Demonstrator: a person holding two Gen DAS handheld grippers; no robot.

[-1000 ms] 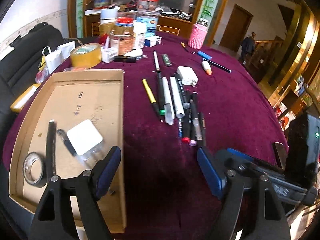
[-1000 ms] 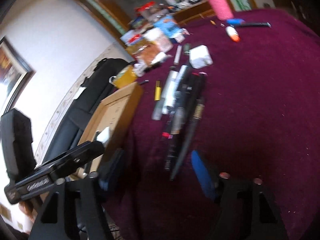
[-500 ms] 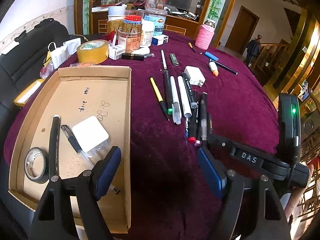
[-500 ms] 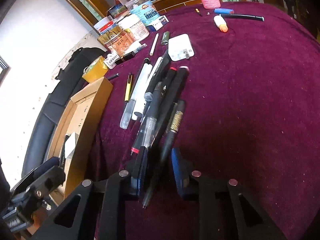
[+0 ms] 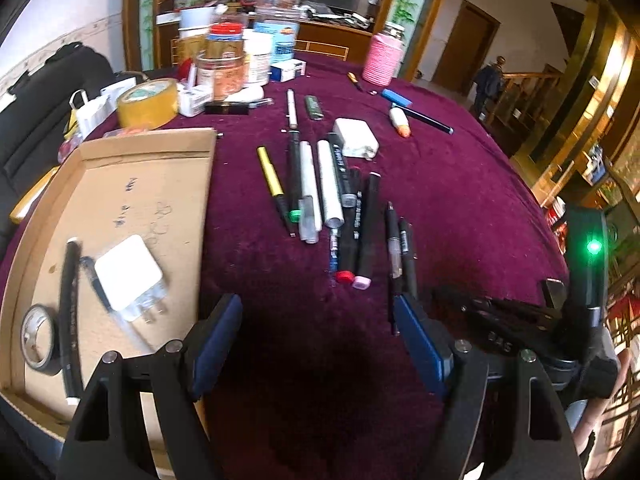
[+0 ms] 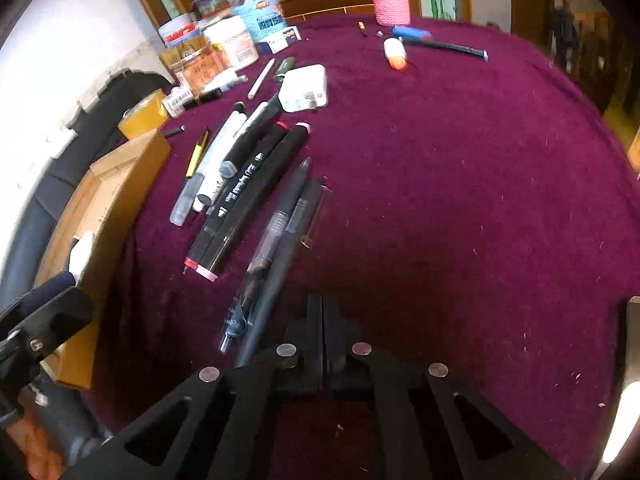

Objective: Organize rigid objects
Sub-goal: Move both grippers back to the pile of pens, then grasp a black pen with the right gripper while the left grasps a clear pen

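1. The right gripper [image 6: 323,332] is sitting low over the bench covered in maroon velvet cloth [image 6: 460,184], its jaws pressed together with no gap showing; whether they are pinching anything I cannot tell, since the dark grey gel pen [image 6: 276,256] and the clear-barrelled pen [image 6: 256,276] are lying just left of the jaws, apparently on the cloth.
2. The left gripper [image 5: 316,344] is hovering with its blue-padded jaws spread wide and holding nothing.
3. The shallow brown cardboard tray [image 5: 168,176] is lying to the left of the left jaws, carrying a white square charger [image 5: 128,272], a roll of black tape [image 5: 38,338] and a long black marker [image 5: 70,304].
4. The row of loose black, white and yellow pens and markers [image 5: 332,200] is lying straight ahead of both grippers, waiting to be sorted.
5. Step in hand, as I judge it: picking a pen from the near end of the row.
6. Next move probably calls for reopening the right jaws, straddling one pen barrel crosswise, then carrying it left into the tray.
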